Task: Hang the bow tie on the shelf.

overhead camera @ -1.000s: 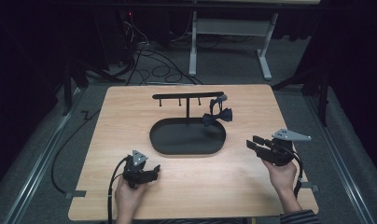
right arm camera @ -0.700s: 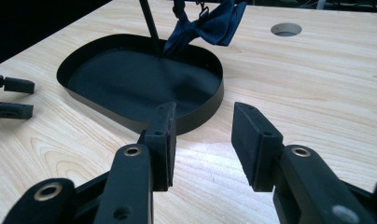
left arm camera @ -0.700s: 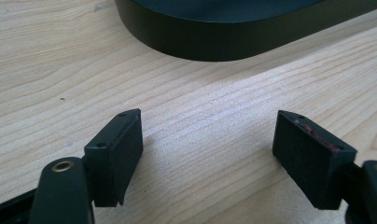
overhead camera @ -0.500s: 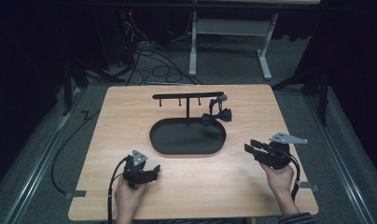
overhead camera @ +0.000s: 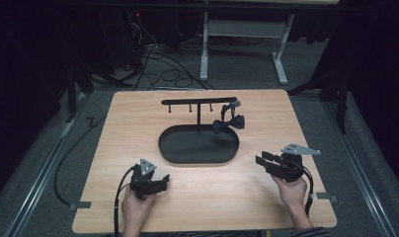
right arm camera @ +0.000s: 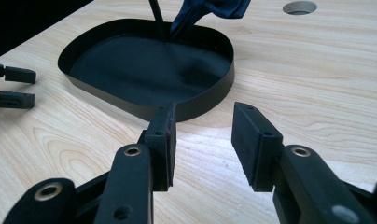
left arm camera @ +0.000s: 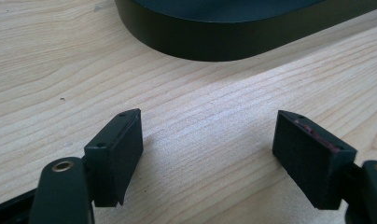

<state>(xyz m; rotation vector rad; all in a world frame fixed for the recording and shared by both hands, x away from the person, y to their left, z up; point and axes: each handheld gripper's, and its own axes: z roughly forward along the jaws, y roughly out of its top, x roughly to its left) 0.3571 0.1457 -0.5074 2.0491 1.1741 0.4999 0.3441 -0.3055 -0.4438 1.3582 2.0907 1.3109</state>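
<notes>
Your right tool (overhead camera: 262, 161) and left tool (overhead camera: 159, 180) rest low on the pale wooden tabletop (overhead camera: 266, 113), both parted and empty, flanking the black oval metal tray (overhead camera: 197, 158), because the dark blue bow tie (overhead camera: 228, 123) hangs from the black T-shaped stand (overhead camera: 198, 101) above it, ungrasped.

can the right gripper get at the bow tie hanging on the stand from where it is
Probably yes: the right gripper is open and empty, only bare table lies between it and the bow tie, which hangs over the tray's right end.
</notes>
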